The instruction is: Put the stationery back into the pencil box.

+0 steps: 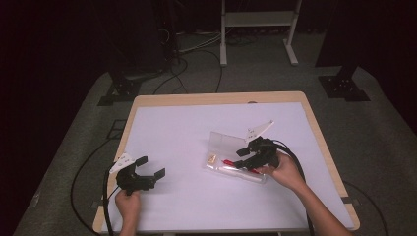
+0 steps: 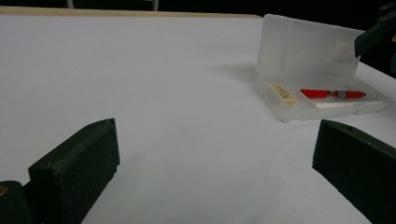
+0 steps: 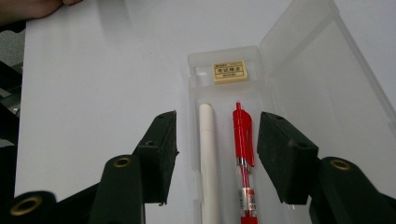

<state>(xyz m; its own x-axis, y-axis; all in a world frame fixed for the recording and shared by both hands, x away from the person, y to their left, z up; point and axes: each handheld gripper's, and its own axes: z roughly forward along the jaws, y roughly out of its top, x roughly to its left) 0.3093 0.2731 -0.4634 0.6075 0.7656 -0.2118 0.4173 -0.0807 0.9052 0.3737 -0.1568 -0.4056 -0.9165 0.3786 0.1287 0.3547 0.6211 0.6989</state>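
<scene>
A flat white sheet [image 1: 187,147] is covering the wooden table [image 1: 319,142], smooth and matte. Right of its centre, a clear plastic pencil case [image 3: 322,93] is lying open, its rectangular lid standing up. The right gripper [image 3: 217,149] is hovering over the case, its black jaws spread to either side, gripping nothing. The left gripper [image 1: 147,169] is resting well apart, also released. Inside the case are lying a white stick [image 3: 208,154], a glossy red pen [image 3: 243,144] and a small cream eraser [image 3: 229,71].

White-topped table [image 1: 196,128] with wooden edge, black cables [image 1: 196,64] on grey floor, white frame legs [image 1: 223,44] behind
</scene>
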